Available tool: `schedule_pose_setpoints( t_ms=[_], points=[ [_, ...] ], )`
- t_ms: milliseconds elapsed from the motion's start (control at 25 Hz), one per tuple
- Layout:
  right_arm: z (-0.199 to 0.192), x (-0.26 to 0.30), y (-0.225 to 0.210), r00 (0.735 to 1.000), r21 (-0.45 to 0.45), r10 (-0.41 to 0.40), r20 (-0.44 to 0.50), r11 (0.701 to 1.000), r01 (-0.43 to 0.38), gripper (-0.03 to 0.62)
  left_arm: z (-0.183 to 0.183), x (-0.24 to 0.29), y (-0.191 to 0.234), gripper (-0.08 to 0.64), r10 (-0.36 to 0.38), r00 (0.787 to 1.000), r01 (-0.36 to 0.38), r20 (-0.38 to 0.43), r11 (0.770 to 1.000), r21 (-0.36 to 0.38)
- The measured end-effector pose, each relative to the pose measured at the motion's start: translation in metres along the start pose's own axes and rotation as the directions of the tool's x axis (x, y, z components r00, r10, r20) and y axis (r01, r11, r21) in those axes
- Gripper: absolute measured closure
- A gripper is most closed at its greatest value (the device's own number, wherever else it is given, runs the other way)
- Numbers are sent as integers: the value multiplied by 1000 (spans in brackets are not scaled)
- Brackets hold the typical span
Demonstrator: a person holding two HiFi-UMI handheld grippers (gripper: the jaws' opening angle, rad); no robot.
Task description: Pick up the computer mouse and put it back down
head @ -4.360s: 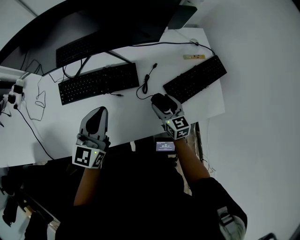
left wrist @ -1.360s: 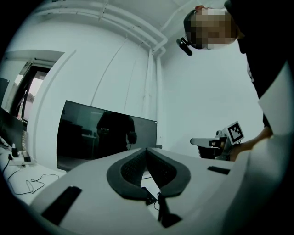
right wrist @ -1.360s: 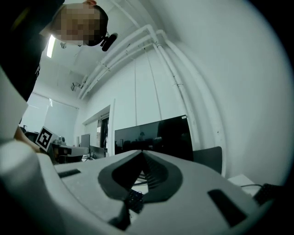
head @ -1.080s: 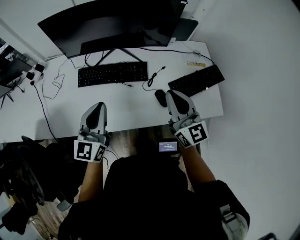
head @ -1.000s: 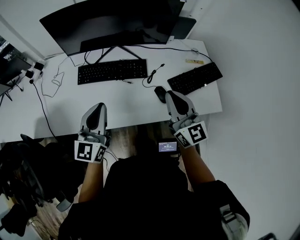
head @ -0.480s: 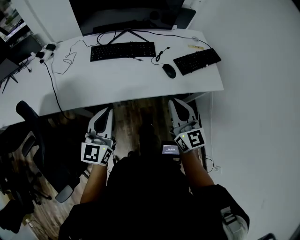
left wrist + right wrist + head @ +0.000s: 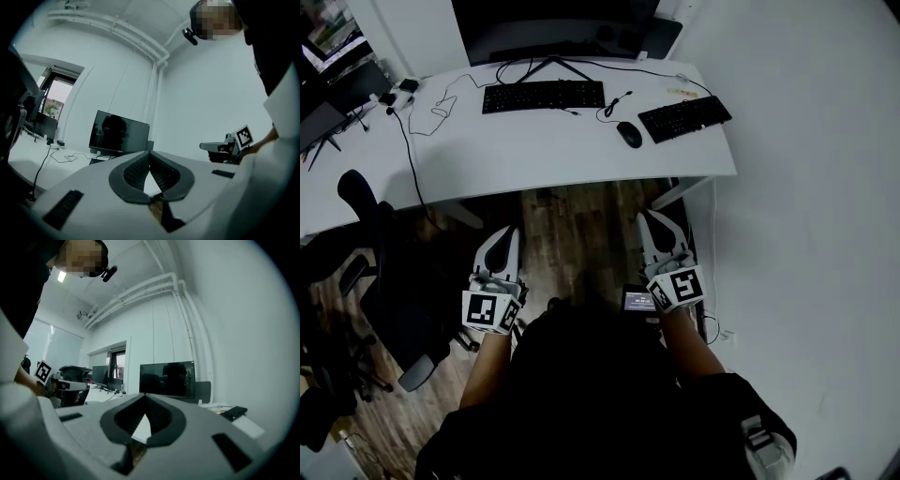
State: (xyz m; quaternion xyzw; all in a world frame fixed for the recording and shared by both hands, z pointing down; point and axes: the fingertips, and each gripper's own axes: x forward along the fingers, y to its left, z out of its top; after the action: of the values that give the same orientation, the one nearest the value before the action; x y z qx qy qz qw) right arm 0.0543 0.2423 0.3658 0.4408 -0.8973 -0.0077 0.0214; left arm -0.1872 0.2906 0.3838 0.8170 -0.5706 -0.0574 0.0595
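**Mouse flat on counter; both grippers shut, well clear**

Mouse (image 7: 629,134): small, dark, lying flat on the white counter (image 7: 534,159). It's btwn the long keyboard (image 7: 544,96) and the angled keyboard (image 7: 684,118), nearer the angled one, touching neither. A loose cable (image 7: 614,106) lies coiled just beside it; can't tell if it belongs to the mouse.

Left gripper (image 7: 503,232) and right gripper (image 7: 654,217) hang over the wood floor (image 7: 581,216), well apart from the counter edge and the mouse. Left gripper view: jaw tips together, nothing btwn them. Right gripper view: same, tips meeting, empty.

Stage: a mouse down on the counter w/ both grippers empty fits one waiting to be lifted or one already set back. The pics don't settle which.

Handling (judgement):
- Prob. light, w/ a rigid plastic shell and no give.
- The smooth domed top looks slippery, so pads pinching high would likely slide off.
- Best hold is across the two long sides, low down, where the walls run closest to parallel.
- It isn't delicate as such, but keep pads off the buttons/wheel at the front.
- The low profile means the tips have to come nearly to the counter surface.
- If that cable is attached, expect slight drag on a lift.
- Flat and base-first is the safe way down; it may skate on the smooth top.
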Motion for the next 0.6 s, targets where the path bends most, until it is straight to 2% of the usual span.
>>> schedule_pose_setpoints(
  t_ms=[160,480,600],
  points=[
    [-9,-13,-15,1000,5,4,-8,1000,-4,591,-5,6,-24,565,0,1000,0,2,1000,5],
    [-24,-48,-40,1000,81,-19,-8,996,20,591,-14,6,-68,565,15,999,-15,-33,1000,-1],
    [-27,-60,-40,1000,68,-13,-14,998,14,591,-15,-2,-75,565,21,999,-21,-40,1000,-1]
  ],
)
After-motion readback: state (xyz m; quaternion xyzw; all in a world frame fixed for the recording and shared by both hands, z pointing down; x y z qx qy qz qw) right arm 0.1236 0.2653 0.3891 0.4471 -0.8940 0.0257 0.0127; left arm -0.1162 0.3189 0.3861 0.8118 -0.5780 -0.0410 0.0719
